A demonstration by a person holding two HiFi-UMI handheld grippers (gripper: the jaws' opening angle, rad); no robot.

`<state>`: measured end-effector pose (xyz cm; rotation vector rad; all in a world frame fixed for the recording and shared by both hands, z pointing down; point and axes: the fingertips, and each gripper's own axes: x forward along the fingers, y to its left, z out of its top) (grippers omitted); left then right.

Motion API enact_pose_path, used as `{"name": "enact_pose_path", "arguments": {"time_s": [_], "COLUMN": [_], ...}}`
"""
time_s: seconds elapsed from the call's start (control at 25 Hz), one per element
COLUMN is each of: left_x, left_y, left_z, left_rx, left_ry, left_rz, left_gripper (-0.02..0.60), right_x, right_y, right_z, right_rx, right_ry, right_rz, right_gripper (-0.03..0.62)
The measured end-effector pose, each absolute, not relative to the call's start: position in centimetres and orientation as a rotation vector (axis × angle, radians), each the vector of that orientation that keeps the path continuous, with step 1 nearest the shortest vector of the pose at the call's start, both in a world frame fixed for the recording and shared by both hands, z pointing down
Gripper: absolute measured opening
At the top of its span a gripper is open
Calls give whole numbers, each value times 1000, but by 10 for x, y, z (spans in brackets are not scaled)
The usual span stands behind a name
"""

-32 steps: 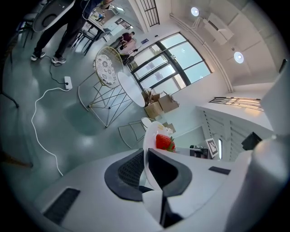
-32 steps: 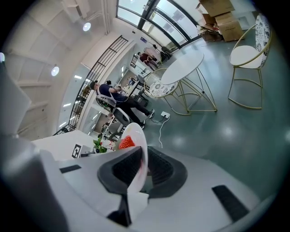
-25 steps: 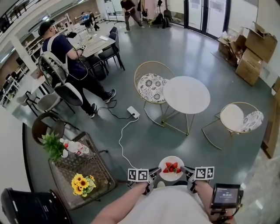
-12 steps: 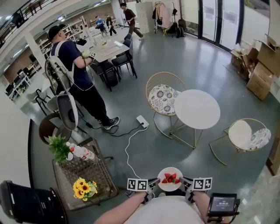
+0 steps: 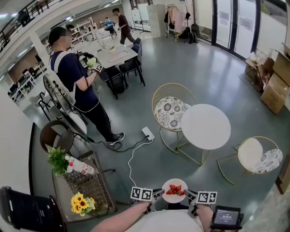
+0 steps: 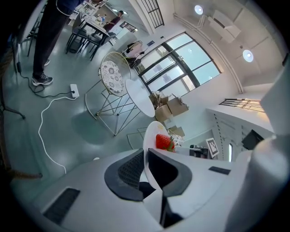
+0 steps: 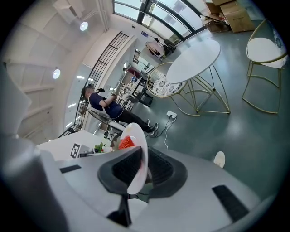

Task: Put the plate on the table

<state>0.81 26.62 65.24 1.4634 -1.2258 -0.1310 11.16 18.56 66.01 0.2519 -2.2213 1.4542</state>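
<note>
My left gripper [image 5: 156,195] and right gripper [image 5: 190,197] pinch opposite rims of the small round white plate [image 5: 173,199] of red strawberries [image 5: 176,190], close before me. The round white table [image 5: 205,127] stands well ahead; I should carry it level, both grippers moving together.

A glossy grey-green floor [image 5: 217,68] fills the head view. Just right of centre, at 3 o'clock, stands a round white table [image 5: 205,126] on thin gold legs. 2 gold wire chairs flank it: a cushioned chair [image 5: 171,111] just beside it at its 10 o'clock, and a second chair [image 5: 253,154] at its 4 o'clock. Cardboard boxes [image 5: 274,86] are stacked at the 2 o'clock edge. Tall dark-framed glass doors [image 5: 226,20] run along 1 o'clock. A long light table [image 5: 118,55] with dark chairs [image 5: 133,65] sits at 11 o'clock. A white power strip [image 5: 147,133] lies near centre, and a mesh cart [image 5: 86,179] stands at 8 o'clock. The left gripper view shows round ceiling lights [image 6: 197,9] glowing.
</note>
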Motion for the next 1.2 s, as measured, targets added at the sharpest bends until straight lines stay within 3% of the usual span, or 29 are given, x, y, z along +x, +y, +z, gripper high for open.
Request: {"name": "enact_pose_path", "arguments": {"time_s": [0.48, 1.2], "left_x": [-36, -59], "left_y": [158, 74], "left_z": [639, 651], "left_rx": [1472, 1508], "left_ry": [-1283, -1239], "left_rz": [-122, 36], "left_gripper": [15, 15], "right_x": [65, 49], "right_y": [76, 5], "right_z": [648, 666], "right_rx": [229, 312], "right_ry": [-2259, -2251], "right_rz": [1444, 1505], "right_gripper": [31, 32]}}
